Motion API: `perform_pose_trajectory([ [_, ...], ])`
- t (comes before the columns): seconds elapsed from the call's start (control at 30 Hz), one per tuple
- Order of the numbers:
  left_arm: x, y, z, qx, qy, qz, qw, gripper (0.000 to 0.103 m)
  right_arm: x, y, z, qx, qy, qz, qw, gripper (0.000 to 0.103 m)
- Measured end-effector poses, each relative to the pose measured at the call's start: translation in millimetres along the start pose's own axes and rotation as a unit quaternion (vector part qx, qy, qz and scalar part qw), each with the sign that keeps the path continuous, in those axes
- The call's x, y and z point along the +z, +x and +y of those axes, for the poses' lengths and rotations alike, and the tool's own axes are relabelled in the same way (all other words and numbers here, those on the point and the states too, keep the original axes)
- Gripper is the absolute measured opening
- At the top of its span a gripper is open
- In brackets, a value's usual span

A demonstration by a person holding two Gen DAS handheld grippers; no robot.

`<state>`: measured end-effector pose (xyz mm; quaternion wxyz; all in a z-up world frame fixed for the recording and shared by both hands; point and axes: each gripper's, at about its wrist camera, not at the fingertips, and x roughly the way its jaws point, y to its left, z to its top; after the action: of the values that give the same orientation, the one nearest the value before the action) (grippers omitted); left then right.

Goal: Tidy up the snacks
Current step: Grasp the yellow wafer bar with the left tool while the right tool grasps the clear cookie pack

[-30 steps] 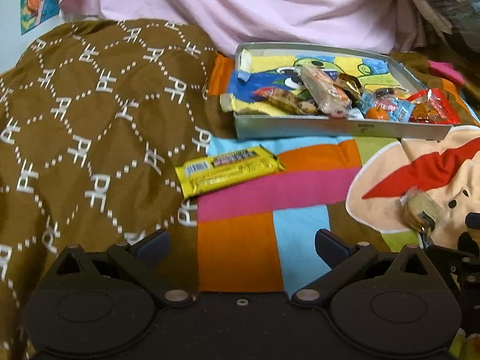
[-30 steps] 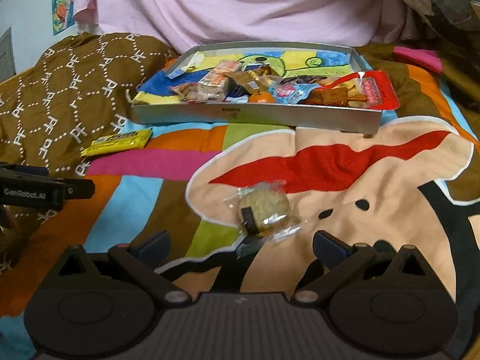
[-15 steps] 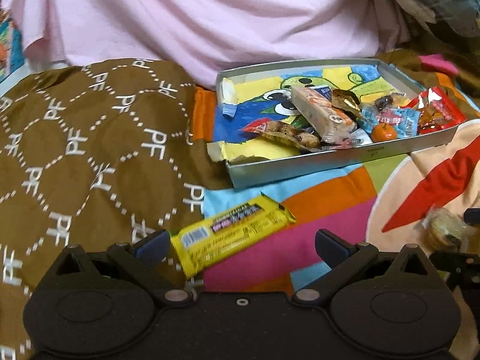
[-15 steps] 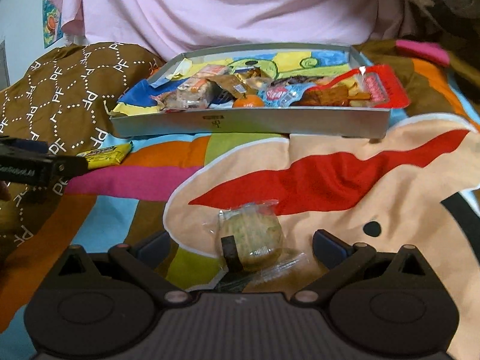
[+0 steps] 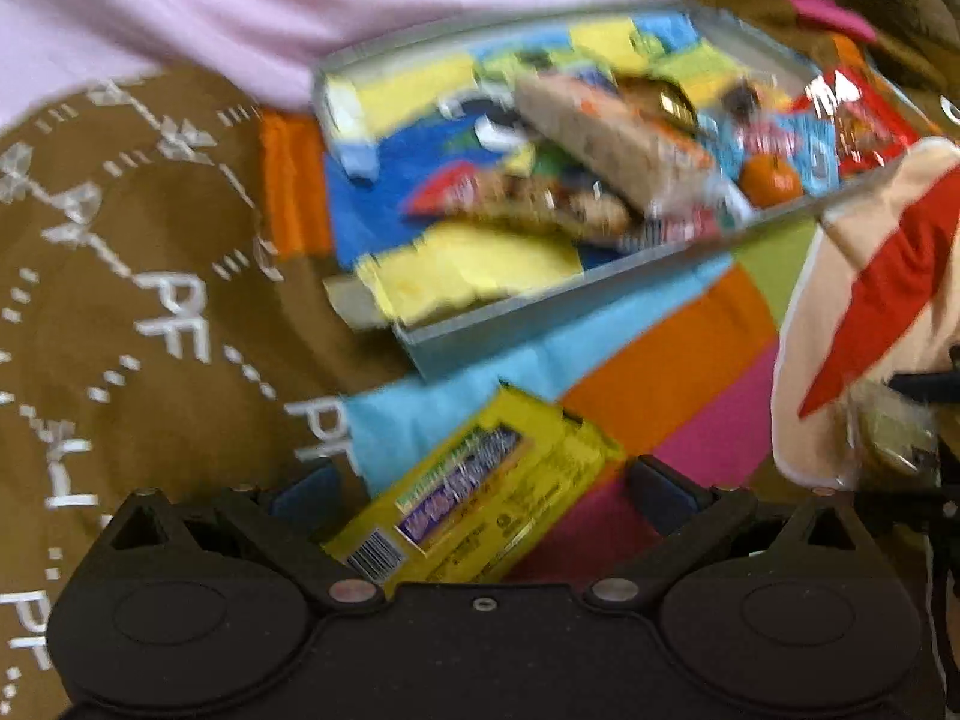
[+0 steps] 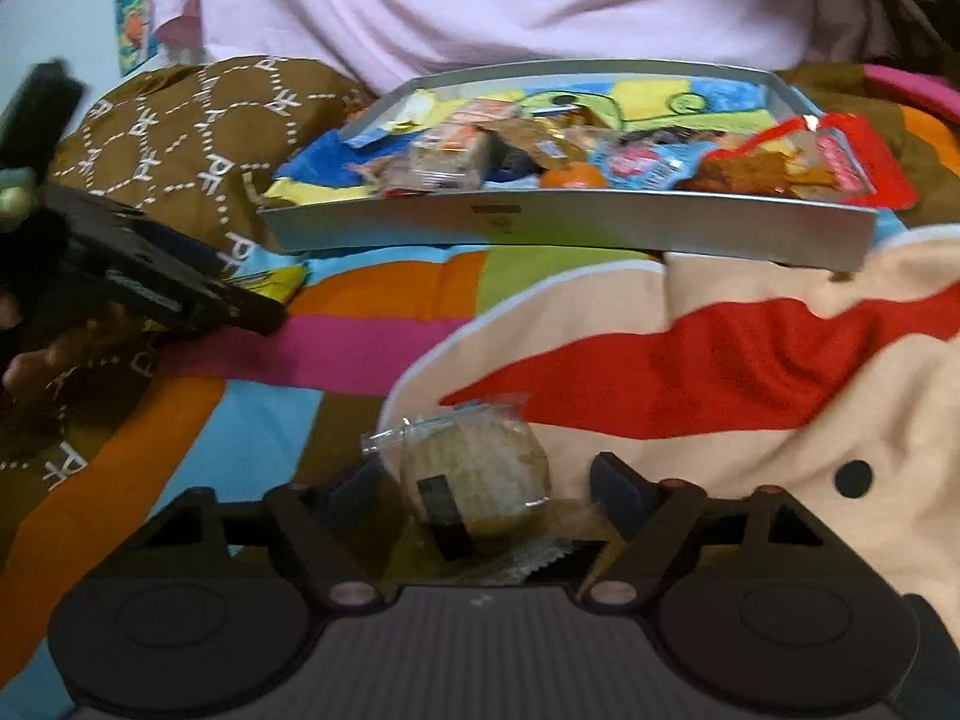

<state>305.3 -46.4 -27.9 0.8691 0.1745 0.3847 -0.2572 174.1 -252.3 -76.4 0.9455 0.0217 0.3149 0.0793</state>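
In the left wrist view, the yellow snack bar [image 5: 480,492] is lying flat on the patchwork blanket [image 5: 672,384] with its long axis running from about 7 o'clock up to 1 o'clock, its barcode end nearest the camera and its far end pointing toward the tray. It is sitting between the spread fingers of the left claw [image 5: 480,483], which is standing wide open; the pads are showing on either side of the wrapper and not pressing it. In the right wrist view, the clear-wrapped round cookie [image 6: 474,474] is lying on the cream patch of the blanket [image 6: 750,456], its loose wrapper tail trailing toward 5 o'clock and its sealed end toward 10 o'clock. The right claw [image 6: 480,489] is straddling it, its jaws having just been closing in, though the pads are not yet squeezing the wrapper. At 9 o'clock in that view the left claw is showing as a dark blur over the yellow bar. Farther off, toward 12 o'clock, the shallow grey tray [image 6: 570,228] is resting on the bed, holding a heap of wrapped snacks [image 6: 456,159], a small orange fruit [image 6: 573,175] and a red packet [image 6: 804,162]. A brown patterned quilt [image 5: 150,252] is lying at 10 o'clock, and pink cloth [image 6: 480,0] is hanging behind everything.
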Motion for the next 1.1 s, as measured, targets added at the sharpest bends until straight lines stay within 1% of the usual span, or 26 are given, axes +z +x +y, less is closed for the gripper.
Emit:
perform_pose_trajectory([
  [0.13, -2, 4, 10, -0.036, -0.023, 0.023, 0.9988, 0.102, 0, -2, 2, 0.011, -0.002, 0.000, 1.000, 0.075],
  [0.23, -6, 1, 8, -0.054, -0.015, 0.037, 0.9978, 0.102, 1, -2, 2, 0.015, 0.001, 0.000, 1.000, 0.072],
  [0.33, -9, -4, 0, -0.073, -0.009, 0.047, 0.9962, 0.095, 1, -3, 2, 0.019, 0.001, 0.002, 1.000, 0.069],
  [0.37, -10, -6, -4, -0.074, -0.009, 0.048, 0.9961, 0.095, 1, -3, 3, 0.020, 0.000, 0.002, 1.000, 0.069],
  [0.47, -11, -11, -14, -0.066, -0.008, 0.045, 0.9967, 0.091, 1, -4, 5, 0.024, -0.003, 0.003, 1.000, 0.068],
  [0.57, -9, -15, -15, -0.055, -0.035, 0.046, 0.9968, 0.084, 0, -5, 7, 0.028, -0.006, 0.005, 1.000, 0.068],
  [0.67, -7, -20, -15, -0.053, -0.062, 0.045, 0.9956, 0.077, 0, -6, 9, 0.030, -0.010, 0.006, 0.999, 0.068],
  [0.8, -2, -19, -20, -0.023, -0.060, 0.056, 0.9964, 0.068, -1, -5, 11, 0.028, -0.016, 0.007, 0.999, 0.070],
  [0.87, 1, -17, -18, -0.016, -0.073, 0.056, 0.9956, 0.068, -2, -3, 12, 0.028, -0.019, 0.008, 0.999, 0.071],
  [1.03, 7, -12, -11, -0.006, -0.134, 0.052, 0.9896, 0.067, -2, 0, 13, 0.027, -0.027, 0.005, 0.999, 0.076],
  [1.1, 8, -11, -12, 0.005, -0.146, 0.053, 0.9879, 0.063, -1, 1, 15, 0.024, -0.033, 0.005, 0.999, 0.076],
])
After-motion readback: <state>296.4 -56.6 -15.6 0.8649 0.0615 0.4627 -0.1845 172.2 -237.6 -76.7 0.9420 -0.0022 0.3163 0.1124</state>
